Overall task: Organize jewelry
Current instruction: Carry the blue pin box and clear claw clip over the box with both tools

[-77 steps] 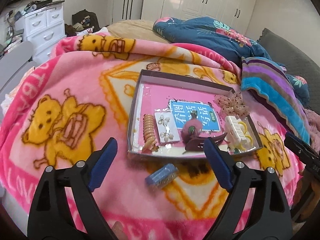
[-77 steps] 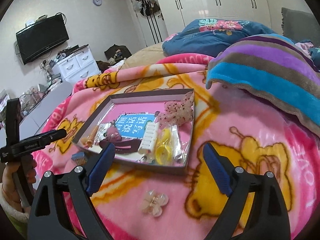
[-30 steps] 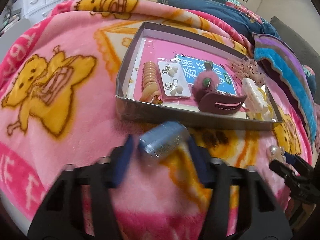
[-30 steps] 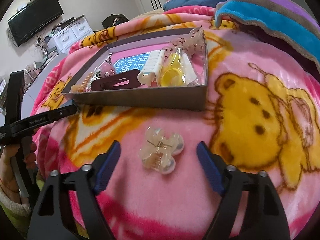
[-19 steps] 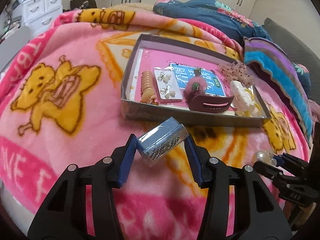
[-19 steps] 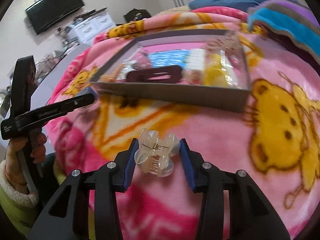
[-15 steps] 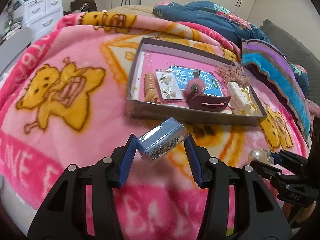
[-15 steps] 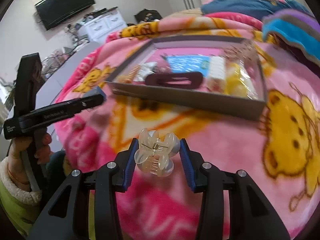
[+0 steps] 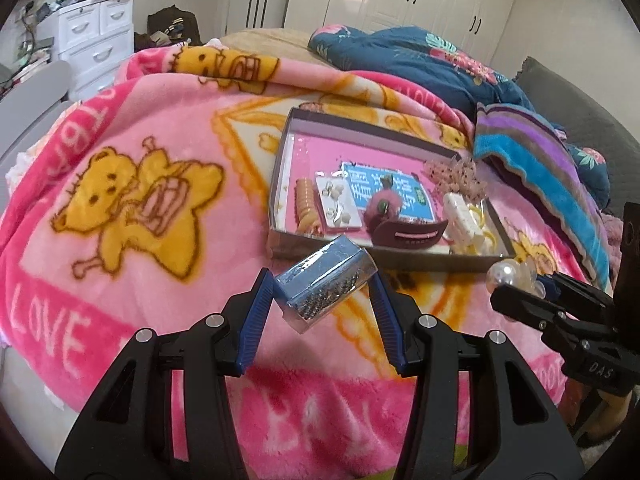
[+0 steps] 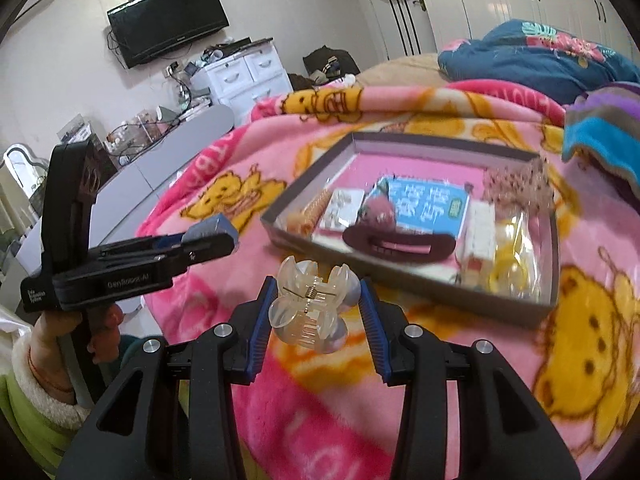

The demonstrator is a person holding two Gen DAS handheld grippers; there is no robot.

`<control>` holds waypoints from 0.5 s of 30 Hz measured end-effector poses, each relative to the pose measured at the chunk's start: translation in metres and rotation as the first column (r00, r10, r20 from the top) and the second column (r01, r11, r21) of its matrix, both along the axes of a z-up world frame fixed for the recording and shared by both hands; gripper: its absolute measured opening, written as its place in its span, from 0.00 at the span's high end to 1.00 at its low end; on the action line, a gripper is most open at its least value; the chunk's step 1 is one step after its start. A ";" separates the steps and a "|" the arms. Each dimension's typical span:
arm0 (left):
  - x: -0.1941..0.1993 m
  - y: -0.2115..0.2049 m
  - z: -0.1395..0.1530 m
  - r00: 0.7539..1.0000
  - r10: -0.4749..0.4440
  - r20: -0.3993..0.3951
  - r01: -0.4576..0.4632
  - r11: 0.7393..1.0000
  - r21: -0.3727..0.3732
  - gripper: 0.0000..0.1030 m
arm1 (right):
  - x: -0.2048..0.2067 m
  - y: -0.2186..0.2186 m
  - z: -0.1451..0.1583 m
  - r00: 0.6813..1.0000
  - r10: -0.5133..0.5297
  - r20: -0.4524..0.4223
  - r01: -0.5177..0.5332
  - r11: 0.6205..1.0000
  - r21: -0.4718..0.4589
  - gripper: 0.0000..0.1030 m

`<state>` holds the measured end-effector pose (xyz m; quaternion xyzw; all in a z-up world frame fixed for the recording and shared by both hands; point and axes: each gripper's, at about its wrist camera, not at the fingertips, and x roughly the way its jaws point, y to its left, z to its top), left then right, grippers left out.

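My left gripper (image 9: 322, 294) is shut on a small blue box of silver pins (image 9: 325, 280) and holds it above the pink blanket, just in front of the grey tray (image 9: 280, 184). My right gripper (image 10: 316, 304) is shut on a clear claw hair clip (image 10: 310, 306), lifted off the blanket near the tray's front wall (image 10: 400, 276). The clip (image 9: 510, 276) also shows at the right of the left wrist view. The tray holds a dark red hair clip (image 9: 408, 234), a white claw clip (image 9: 460, 214), an earring card (image 9: 336, 204) and an orange spiral tie (image 9: 306, 204).
A pink bear blanket (image 9: 132, 184) covers the bed. A striped blanket (image 9: 552, 172) and a blue quilt (image 9: 420, 60) lie behind and right of the tray. A white drawer unit (image 9: 96, 36) stands at the far left; a TV (image 10: 168, 20) hangs on the wall.
Both grippers closed on their items, the left on the blue box, the right on the clear clip, and lifted them off the blanket. Both now sit higher and farther back from the tray.
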<state>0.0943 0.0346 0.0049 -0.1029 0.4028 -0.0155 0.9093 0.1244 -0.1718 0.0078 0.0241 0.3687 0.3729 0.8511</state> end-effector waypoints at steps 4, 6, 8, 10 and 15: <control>0.007 0.001 0.008 1.000 0.006 0.018 -0.006 1.000 -0.001 0.60 | 0.012 -0.003 0.010 1.000 -0.013 0.026 0.013 1.000 0.015 0.61; 0.010 0.002 0.012 1.000 0.009 0.026 -0.009 1.000 -0.007 0.60 | 0.016 -0.004 0.013 0.999 -0.022 0.036 0.021 1.000 0.018 0.61; 0.015 0.002 0.016 0.999 0.011 0.034 -0.011 1.000 -0.002 0.60 | 0.021 -0.007 0.016 0.998 -0.035 0.045 0.034 0.999 0.022 0.61; 0.018 0.002 0.019 0.999 0.009 0.040 -0.009 1.000 -0.002 0.60 | 0.024 -0.011 0.019 0.997 -0.048 0.054 0.046 0.999 0.028 0.61; 0.031 0.001 0.023 0.999 0.003 0.046 -0.003 1.000 0.008 0.60 | 0.039 -0.024 0.023 0.993 -0.095 0.071 0.093 0.995 0.032 0.61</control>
